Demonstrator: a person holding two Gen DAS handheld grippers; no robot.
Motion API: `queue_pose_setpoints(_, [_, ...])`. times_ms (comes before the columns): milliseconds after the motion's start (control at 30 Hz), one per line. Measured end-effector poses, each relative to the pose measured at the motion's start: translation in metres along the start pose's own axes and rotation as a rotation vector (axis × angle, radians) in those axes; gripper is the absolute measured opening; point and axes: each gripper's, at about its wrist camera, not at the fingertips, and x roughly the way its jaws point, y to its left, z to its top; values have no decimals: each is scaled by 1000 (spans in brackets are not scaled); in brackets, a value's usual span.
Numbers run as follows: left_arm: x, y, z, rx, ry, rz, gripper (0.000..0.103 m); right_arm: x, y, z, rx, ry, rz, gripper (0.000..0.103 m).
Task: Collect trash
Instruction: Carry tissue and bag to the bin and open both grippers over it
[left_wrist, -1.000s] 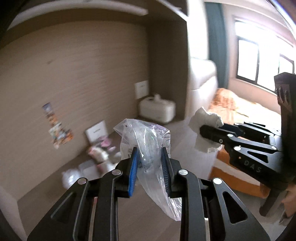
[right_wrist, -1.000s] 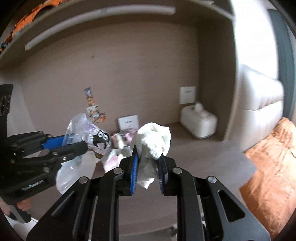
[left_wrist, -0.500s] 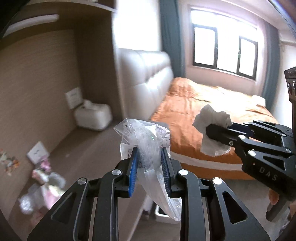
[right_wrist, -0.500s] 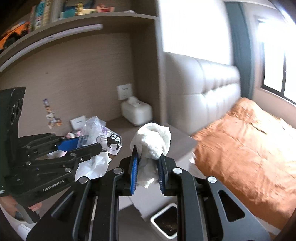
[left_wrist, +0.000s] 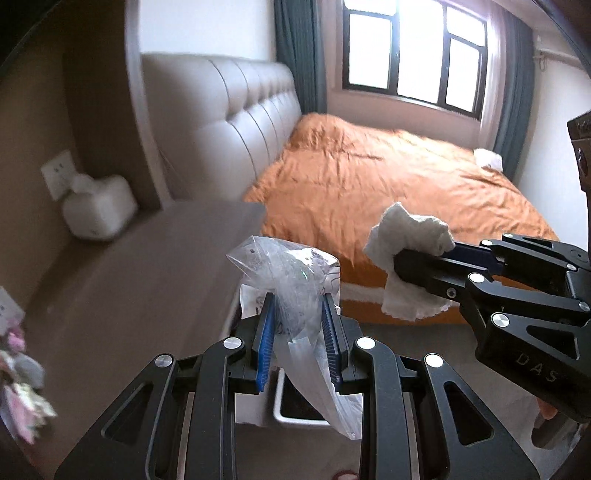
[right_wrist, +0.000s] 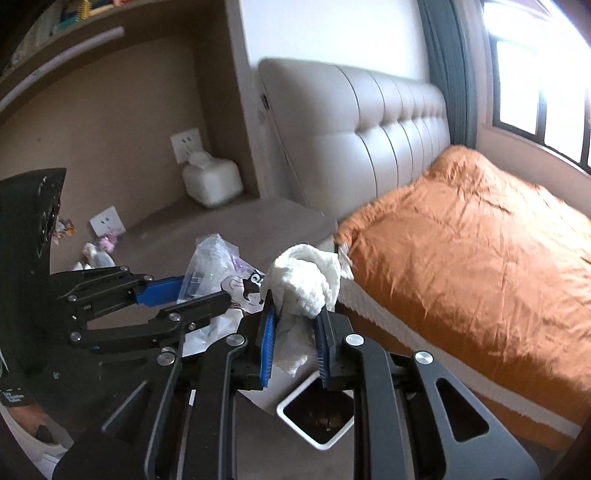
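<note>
Both grippers carry trash above a small bin beside the bed.

Nearest, the left gripper (left_wrist: 300, 325) is clamped on a crumpled clear plastic bag (left_wrist: 291, 280), whose loose tail hangs down between its blue pads; the right gripper (right_wrist: 295, 325) is closed tight on a wad of white tissue (right_wrist: 304, 280) that bulges above its fingers. The two grippers sit side by side, apart, the tissue just beside the bag. Below them on the floor stands a white-rimmed bin (right_wrist: 317, 413) with a dark inside, close to the corner of a brown surface (left_wrist: 147, 266). On that surface, further back, lie more scraps of wrappers (right_wrist: 99, 251) and a white tissue box (right_wrist: 212, 184) against the wall. Beyond lies the bed (right_wrist: 480, 258) with its orange cover and padded headboard (left_wrist: 229, 122), and the window (left_wrist: 413, 55).
</note>
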Motion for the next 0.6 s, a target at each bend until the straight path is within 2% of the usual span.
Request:
queue_pose_setpoints(267, [109,-14,-62,17,116,-18,24,88,-43,-65,36,108,14,20])
queue_pose_setpoints(600, [253,-18,-163,56,238,-12,24,226,-77,-180,80,242,35,21])
